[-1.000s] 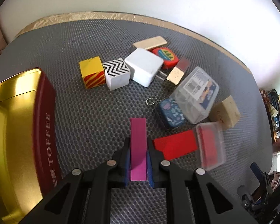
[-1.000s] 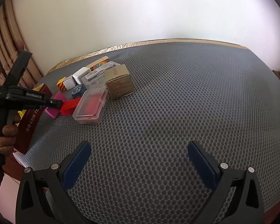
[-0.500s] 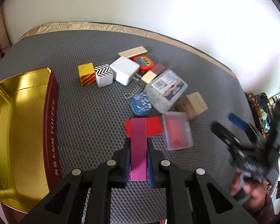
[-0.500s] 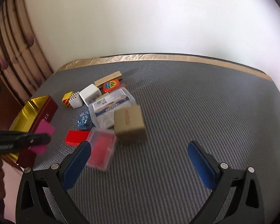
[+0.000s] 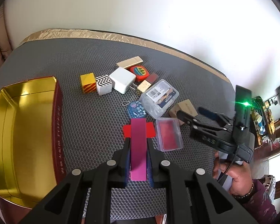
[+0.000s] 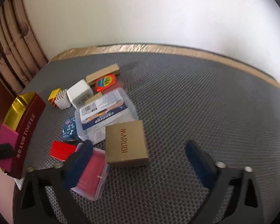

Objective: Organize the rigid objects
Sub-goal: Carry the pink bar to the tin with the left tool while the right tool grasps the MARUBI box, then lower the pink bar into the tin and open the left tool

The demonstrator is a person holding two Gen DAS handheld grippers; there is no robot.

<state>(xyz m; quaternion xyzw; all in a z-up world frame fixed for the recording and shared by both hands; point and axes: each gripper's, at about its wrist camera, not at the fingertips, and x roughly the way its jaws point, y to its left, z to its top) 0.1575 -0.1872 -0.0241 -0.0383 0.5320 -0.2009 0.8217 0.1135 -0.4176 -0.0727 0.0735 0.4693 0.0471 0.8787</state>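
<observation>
where gold trim ends, grey mat [image 6: 196, 100]

I read "MARUBI" in red letters on the tan box [image 6: 125, 145]. "TOFFEE" stands in gold on the red side of the tin [image 6: 29, 123], with smaller characters below it that I cannot make out.

A lived-in home room. Patterned curtains [image 6: 13, 43] hang beside a plain white wall [image 6: 140, 13]; the table wears a grey mat [image 6: 177, 97] with gold cloth trim [image 5: 102, 35]. Cluttered shelf [image 5: 261, 115] and a radiator [image 5: 278, 166] at the right edge.
</observation>
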